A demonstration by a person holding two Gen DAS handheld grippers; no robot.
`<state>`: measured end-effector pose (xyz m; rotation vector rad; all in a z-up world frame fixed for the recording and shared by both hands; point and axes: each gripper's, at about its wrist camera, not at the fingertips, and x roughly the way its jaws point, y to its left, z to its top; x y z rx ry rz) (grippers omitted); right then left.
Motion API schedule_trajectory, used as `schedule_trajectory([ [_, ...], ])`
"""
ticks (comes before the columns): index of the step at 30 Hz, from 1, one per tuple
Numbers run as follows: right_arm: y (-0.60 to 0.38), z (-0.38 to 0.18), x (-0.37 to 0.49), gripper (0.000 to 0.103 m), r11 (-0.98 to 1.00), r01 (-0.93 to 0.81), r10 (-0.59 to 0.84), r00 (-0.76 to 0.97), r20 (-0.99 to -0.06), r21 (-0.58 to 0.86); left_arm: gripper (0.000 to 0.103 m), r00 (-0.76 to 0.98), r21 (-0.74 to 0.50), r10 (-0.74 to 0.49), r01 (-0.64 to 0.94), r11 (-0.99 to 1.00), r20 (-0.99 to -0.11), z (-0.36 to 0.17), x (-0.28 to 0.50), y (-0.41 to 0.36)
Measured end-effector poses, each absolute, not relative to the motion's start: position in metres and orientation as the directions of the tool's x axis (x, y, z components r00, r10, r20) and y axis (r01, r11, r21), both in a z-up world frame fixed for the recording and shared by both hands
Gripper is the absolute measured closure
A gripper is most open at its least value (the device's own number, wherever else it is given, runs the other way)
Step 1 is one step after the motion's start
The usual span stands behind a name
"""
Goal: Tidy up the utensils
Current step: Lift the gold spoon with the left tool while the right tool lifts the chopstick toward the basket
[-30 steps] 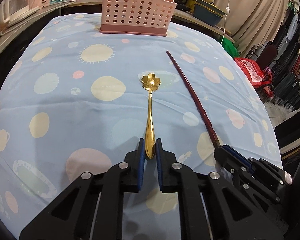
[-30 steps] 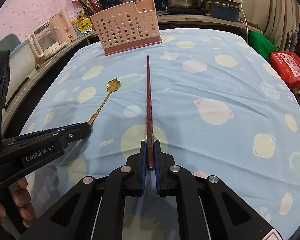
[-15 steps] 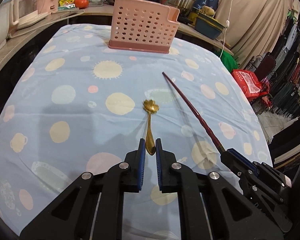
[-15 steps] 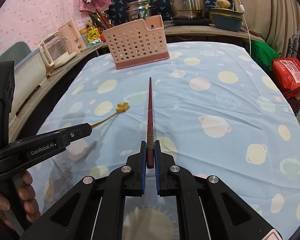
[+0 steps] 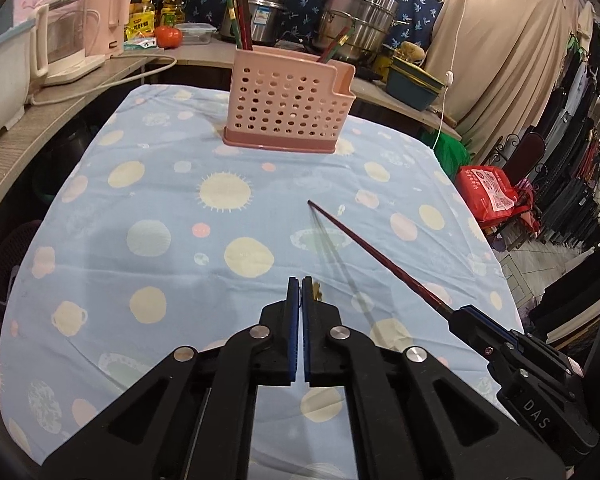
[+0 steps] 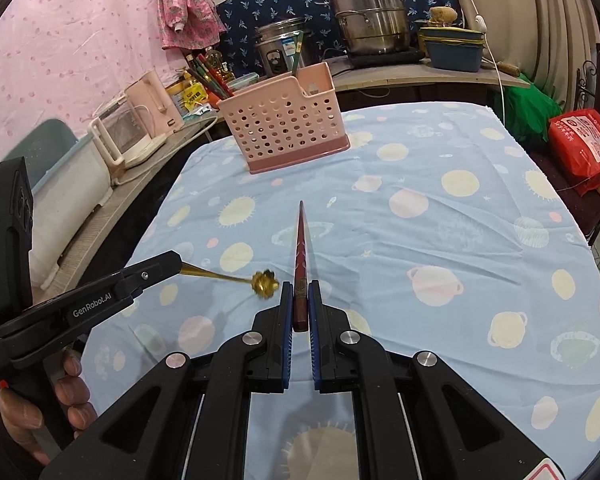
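My left gripper (image 5: 301,280) is shut on a gold flower-bowled spoon (image 6: 236,278), held in the air above the blue spotted tablecloth (image 5: 140,208); in the left wrist view only a sliver of the spoon (image 5: 317,290) shows beside the fingertips. My right gripper (image 6: 299,285) is shut on the thick end of a dark red chopstick (image 6: 301,248), lifted and pointing toward the pink perforated utensil basket (image 6: 288,120). The chopstick (image 5: 380,256) and the right gripper (image 5: 480,324) also show in the left wrist view. The basket (image 5: 288,108) stands at the table's far end.
Behind the basket a counter holds steel pots (image 5: 360,24), a kettle (image 5: 64,44), bottles and a cup of chopsticks (image 5: 240,20). A red bag (image 6: 584,140) sits off the table's right side. The left gripper body (image 6: 80,308) lies left of the right gripper.
Both grippers have risen off the cloth with the spoon and chopstick. The spoon has tilted so that it now hangs mostly hidden behind the left fingertips. The basket looks farther below.
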<state>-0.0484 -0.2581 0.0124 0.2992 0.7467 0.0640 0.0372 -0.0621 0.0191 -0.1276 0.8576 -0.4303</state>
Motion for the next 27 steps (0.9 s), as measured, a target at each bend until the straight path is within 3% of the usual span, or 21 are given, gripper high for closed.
schedule_trajectory([
  [27, -0.285, 0.12, -0.009, 0.096, 0.939, 0.033, 0.154, 0.85, -0.504, 0.342, 0.102, 0.669, -0.197, -0.356, 0.304, 0.932, -0.653, 0.105, 0.082, -0.054],
])
